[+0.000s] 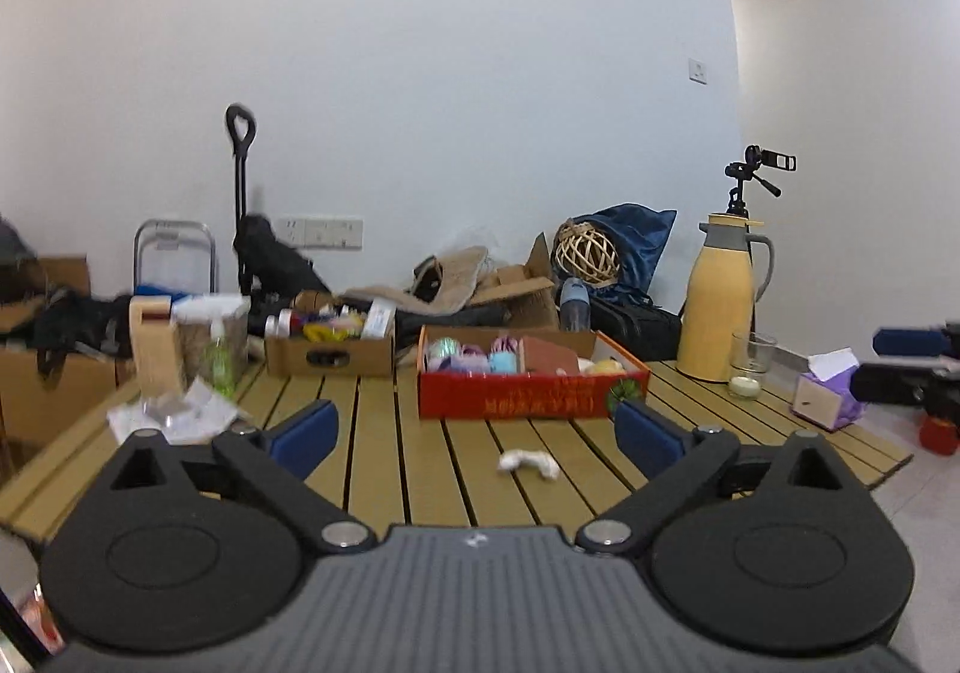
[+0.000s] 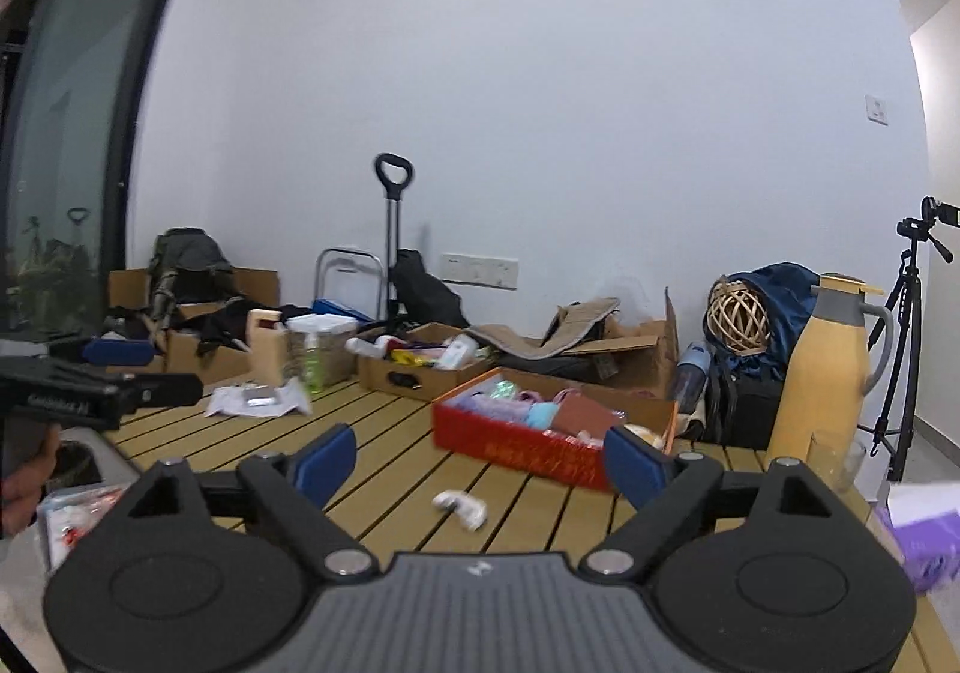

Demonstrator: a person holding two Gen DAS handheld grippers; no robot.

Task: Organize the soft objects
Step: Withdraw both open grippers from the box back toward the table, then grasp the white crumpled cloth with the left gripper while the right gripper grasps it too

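Right wrist only — glass door [image 2: 72, 132], left tongs [image 2: 114, 367].

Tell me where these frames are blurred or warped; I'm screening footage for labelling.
Left wrist view: motion smear on the tape holder and tissue box; red box lettering is soft. Right wrist view: tissue box smeared, door frame bowed by fisheye.

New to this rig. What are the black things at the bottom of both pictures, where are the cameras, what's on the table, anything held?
Each is a hand-held gripper carried by a person, with a fisheye camera looking along its blue-padded fingers. One picture is from the left hand-held gripper, the other from the right hand-held gripper. Both stand open and hold nothing. On the slatted wooden table lie a small white soft object, a red box of soft items, a cardboard box, a yellow jug and a tissue box.
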